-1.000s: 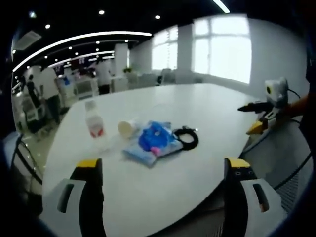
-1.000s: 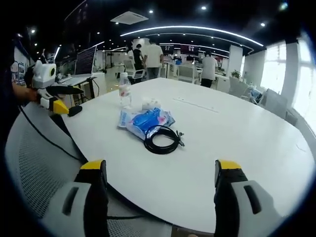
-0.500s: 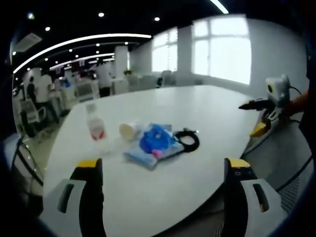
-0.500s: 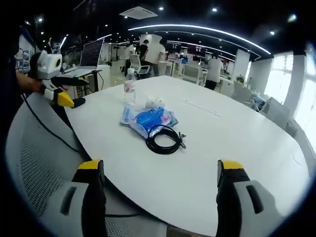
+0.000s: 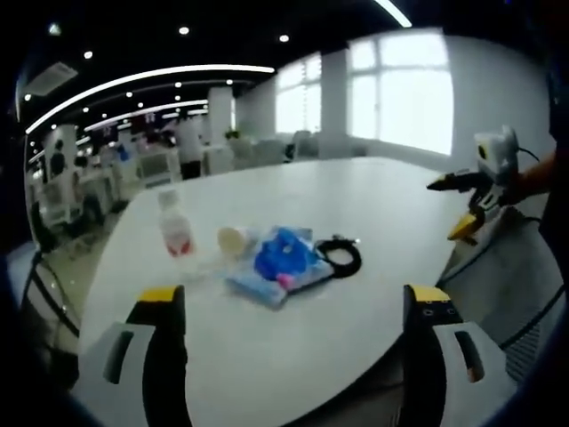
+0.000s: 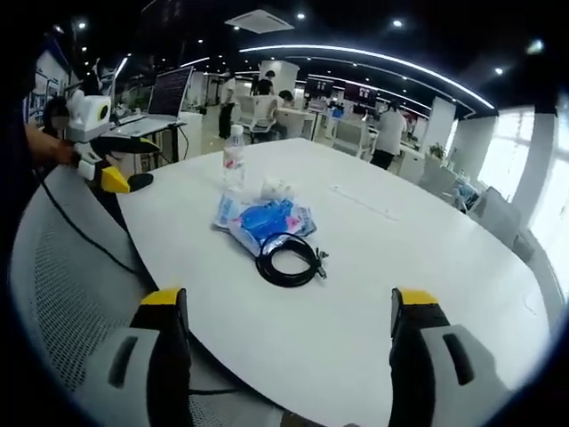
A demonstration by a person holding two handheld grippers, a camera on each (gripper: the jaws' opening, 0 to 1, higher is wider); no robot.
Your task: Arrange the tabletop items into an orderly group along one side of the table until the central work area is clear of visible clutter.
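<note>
On the white oval worktop (image 6: 427,258) a clear plastic bottle (image 6: 233,158) (red label unreadable) stands near a blue crinkled packet (image 6: 263,219); both grippers' jaws gape, empty.

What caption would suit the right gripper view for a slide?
Open right gripper faces a white table holding a bottle, blue packet and coiled black cable, left gripper alongside.

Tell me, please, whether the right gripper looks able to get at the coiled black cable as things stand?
Probably yes. The right gripper is open and faces the coiled black cable, which lies at the near end of the pile with bare table before it and nothing over it.
</note>
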